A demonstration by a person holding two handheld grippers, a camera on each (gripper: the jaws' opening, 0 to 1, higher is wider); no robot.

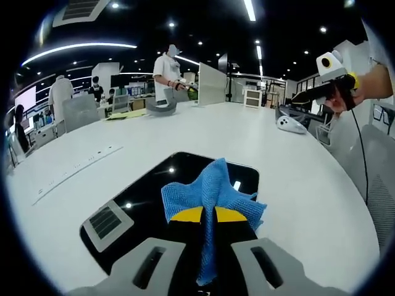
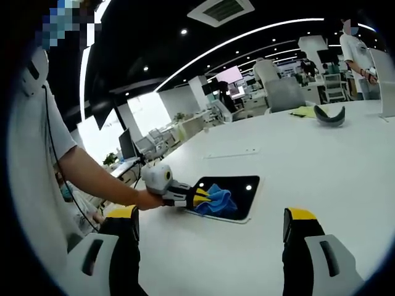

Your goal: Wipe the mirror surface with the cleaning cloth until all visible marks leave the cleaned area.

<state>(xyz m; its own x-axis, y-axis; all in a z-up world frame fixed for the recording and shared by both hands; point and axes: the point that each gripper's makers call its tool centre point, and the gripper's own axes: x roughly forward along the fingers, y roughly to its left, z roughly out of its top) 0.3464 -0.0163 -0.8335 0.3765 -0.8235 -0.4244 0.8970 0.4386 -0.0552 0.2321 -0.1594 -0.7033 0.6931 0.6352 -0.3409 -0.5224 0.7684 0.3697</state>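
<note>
A dark rectangular mirror [image 1: 148, 200] lies flat on the white table [image 1: 290, 179] and reflects ceiling lights. My left gripper [image 1: 208, 214] is shut on a blue cleaning cloth [image 1: 213, 191], which rests bunched on the mirror's right half. In the right gripper view the same mirror [image 2: 237, 188] and cloth [image 2: 217, 200] lie mid-frame, with the left gripper [image 2: 200, 197] held by a hand. My right gripper [image 2: 210, 225] stands open well above the table, nothing between its jaws. It also shows at the upper right of the left gripper view as the right gripper [image 1: 302, 97].
A long white strip [image 1: 77, 169] lies on the table left of the mirror. A grey curved object [image 1: 162, 108] and a white device [image 1: 291, 124] sit at the far side. Several people stand beyond the table. A black cable [image 1: 364, 166] hangs at the right.
</note>
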